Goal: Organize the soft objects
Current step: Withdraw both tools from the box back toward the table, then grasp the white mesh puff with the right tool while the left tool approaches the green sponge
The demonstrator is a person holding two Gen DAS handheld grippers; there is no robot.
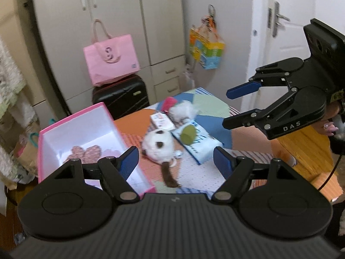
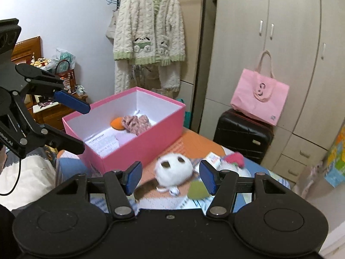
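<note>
Over the patchwork bed (image 1: 207, 105) we hover both grippers, neither one holding anything. Our left gripper (image 1: 175, 161) has its blue pads spread, and the white plush (image 1: 158, 145) lies on the cover beyond the gap, untouched. Our right gripper (image 2: 170, 176) is likewise spread and empty, with the same plush (image 2: 173, 169) showing between its pads but farther off.

We judge we are between picks: the pink box (image 2: 138, 149) already holds a pink patterned cloth (image 2: 135, 124) and an orange piece (image 2: 116, 123), while several soft things still lie on the bed just beside it. These are the plush, a green ball (image 1: 188, 135) resting on a pale blue pack (image 1: 197, 144), a white fluffy toy (image 1: 183, 110) and a red fuzzy thing (image 1: 169, 103).

Next we would need to pick one target, probably the plush as the nearest, bring one gripper down so its pads straddle the body, close gently, then lift it across into the box. The plush will squash, so we should bite deep, not at the dangling brown tail.

Writing: "DAS" shows on the right gripper's finger link in the left view. Print on the pack, on a small carton (image 1: 162, 119) and on a sheet inside the box is too blurred to read.
</note>
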